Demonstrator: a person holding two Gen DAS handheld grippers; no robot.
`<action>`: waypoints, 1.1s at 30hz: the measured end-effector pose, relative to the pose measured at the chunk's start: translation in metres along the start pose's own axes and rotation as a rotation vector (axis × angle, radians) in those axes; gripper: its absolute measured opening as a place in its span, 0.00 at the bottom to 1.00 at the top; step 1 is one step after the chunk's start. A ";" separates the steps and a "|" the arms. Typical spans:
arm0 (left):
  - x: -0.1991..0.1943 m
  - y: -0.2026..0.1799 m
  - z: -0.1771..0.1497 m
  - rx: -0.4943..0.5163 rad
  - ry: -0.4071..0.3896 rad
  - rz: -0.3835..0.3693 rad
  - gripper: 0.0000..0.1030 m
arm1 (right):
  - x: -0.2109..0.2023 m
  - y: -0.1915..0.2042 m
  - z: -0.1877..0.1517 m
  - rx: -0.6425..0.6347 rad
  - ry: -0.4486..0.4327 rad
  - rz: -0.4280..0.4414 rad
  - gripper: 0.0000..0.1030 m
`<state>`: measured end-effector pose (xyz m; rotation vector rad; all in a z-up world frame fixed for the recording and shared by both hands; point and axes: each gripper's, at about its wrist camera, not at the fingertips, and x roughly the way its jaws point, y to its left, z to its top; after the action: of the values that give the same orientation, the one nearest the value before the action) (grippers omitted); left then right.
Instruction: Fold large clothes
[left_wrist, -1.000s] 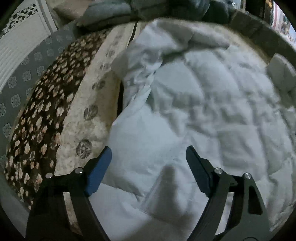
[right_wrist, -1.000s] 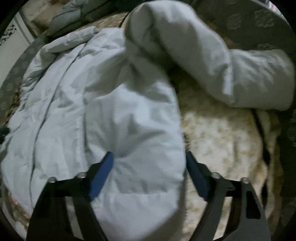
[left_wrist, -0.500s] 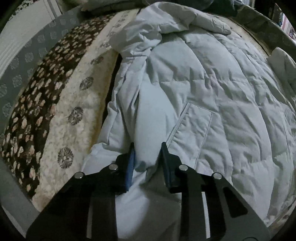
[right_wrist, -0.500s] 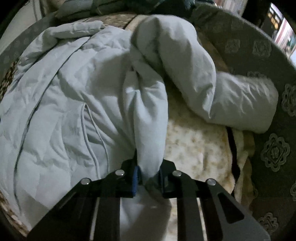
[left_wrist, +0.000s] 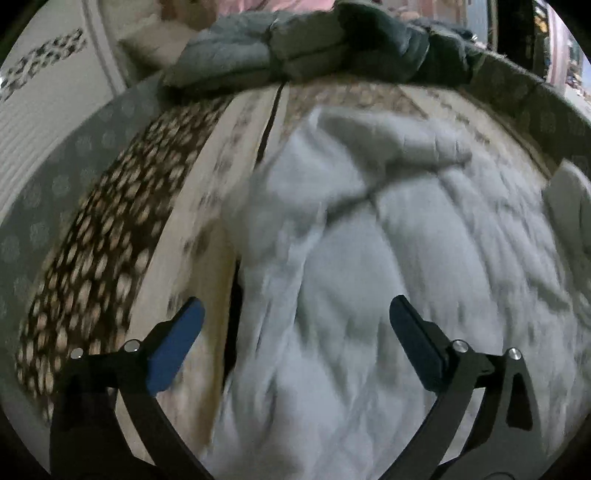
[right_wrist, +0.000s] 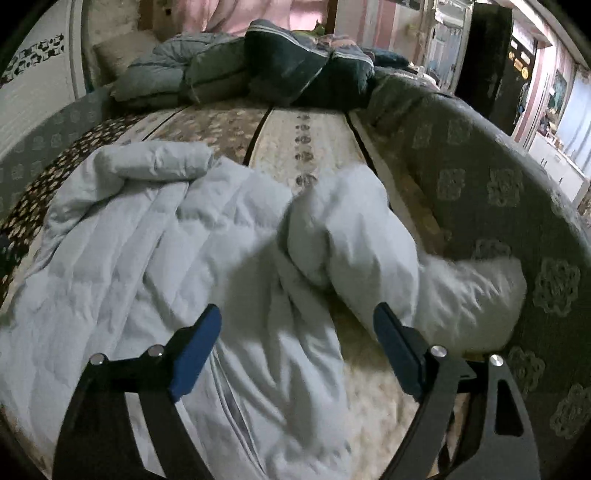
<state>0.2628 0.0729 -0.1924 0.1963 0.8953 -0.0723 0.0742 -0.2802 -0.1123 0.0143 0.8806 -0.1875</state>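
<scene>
Both grippers, left gripper (left_wrist: 293, 325) and right gripper (right_wrist: 297, 332), hover with fingers apart and opening, nothing clamped, over the pale blue puffer jacket (right_wrist: 155, 258) spread on the bed (right_wrist: 303, 129); regrip deep at the hem, lift evenly.

One pale padded coat (right_wrist: 192, 258), two claws (left_wrist: 295, 332) (right_wrist: 297, 339)
</scene>
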 end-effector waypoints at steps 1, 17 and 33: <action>0.007 -0.004 0.012 0.009 -0.006 -0.009 0.97 | 0.007 0.008 0.007 -0.005 -0.003 0.004 0.82; 0.174 -0.118 0.145 0.289 0.036 -0.025 0.97 | 0.096 0.047 0.039 -0.189 0.080 -0.019 0.84; 0.086 -0.082 0.123 0.152 0.037 -0.361 0.17 | 0.086 0.040 0.037 -0.100 0.070 0.060 0.84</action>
<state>0.3990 -0.0304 -0.1963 0.1763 0.9553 -0.4744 0.1626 -0.2578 -0.1576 -0.0457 0.9570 -0.0871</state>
